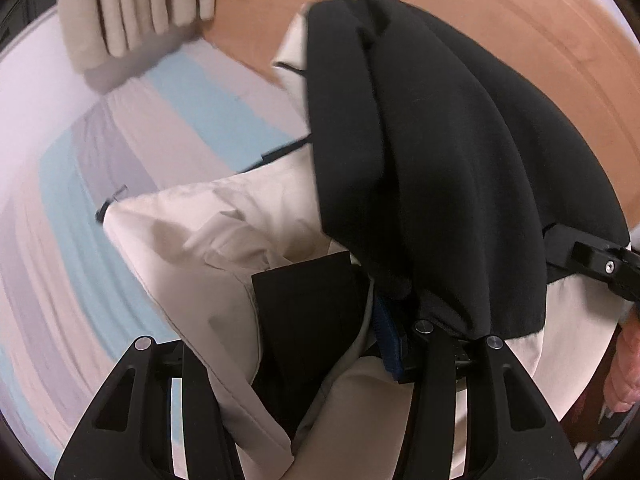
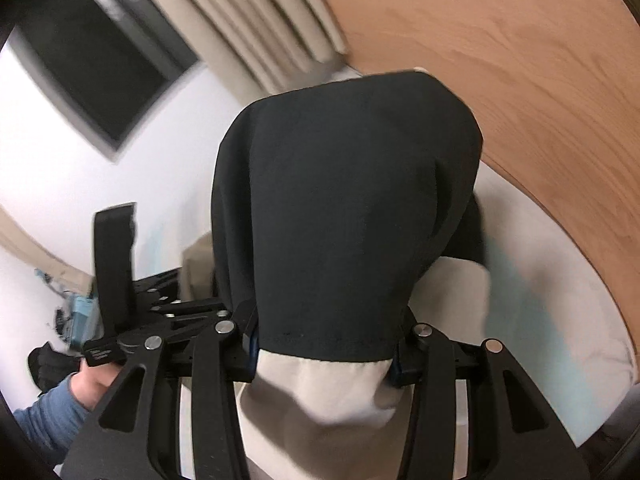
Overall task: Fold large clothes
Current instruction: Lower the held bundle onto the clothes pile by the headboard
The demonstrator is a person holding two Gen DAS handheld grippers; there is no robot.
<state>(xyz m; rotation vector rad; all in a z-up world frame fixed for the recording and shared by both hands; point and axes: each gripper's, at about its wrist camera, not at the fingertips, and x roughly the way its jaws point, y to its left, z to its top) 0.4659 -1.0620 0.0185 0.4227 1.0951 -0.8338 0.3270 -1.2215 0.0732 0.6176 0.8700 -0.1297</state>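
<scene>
Hanging bunched above a striped bed (image 1: 132,128): large garment (image 2: 344,208), black outside, cream lining showing below. Gripping its folds, right gripper (image 2: 324,354) clamped on the hem, left gripper (image 1: 316,328) pinching cream and black layers.

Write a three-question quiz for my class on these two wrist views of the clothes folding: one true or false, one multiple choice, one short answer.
1. True or false: the right gripper has black and beige fabric between its fingers.
2. What lies under the garment in the left wrist view? A) bare floor B) striped bed sheet C) metal tray
3. Which colour is the part of the garment draped over the left gripper?

Key: 1 true; 2 B; 3 black.
</scene>
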